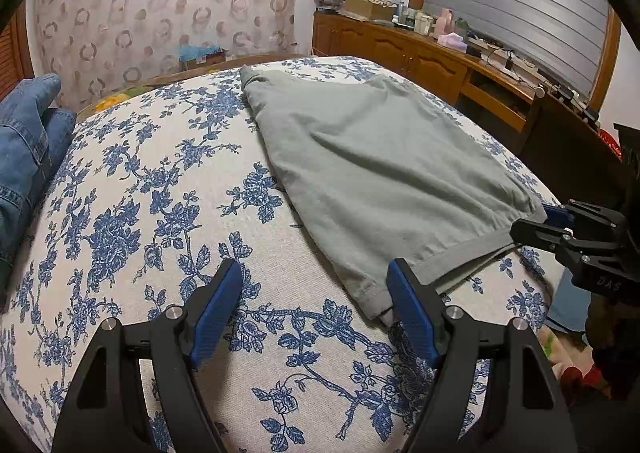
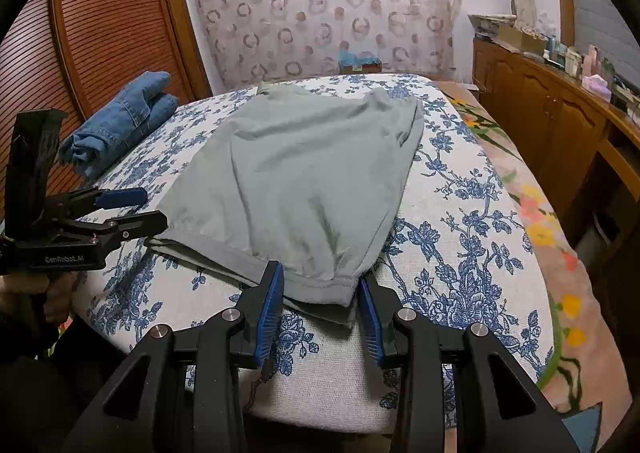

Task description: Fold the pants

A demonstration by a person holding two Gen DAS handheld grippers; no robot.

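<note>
Folded blue jeans (image 2: 120,121) lay at the far left of the floral-covered table (image 1: 160,193). The left tool (image 1: 316,305) was spread wide, its right pad touching the near left corner of the grey-green pants (image 1: 380,169), which lay flat across the table. The right tool (image 2: 322,301) was also spread, straddling the hem's near right corner. Wooden cabinets (image 2: 540,125) stood at the right.

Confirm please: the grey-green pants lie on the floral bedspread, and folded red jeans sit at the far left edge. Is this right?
Not quite: the folded jeans are blue denim, not red, as the right wrist view shows. The grey-green pants do lie on the floral bedspread.
</note>
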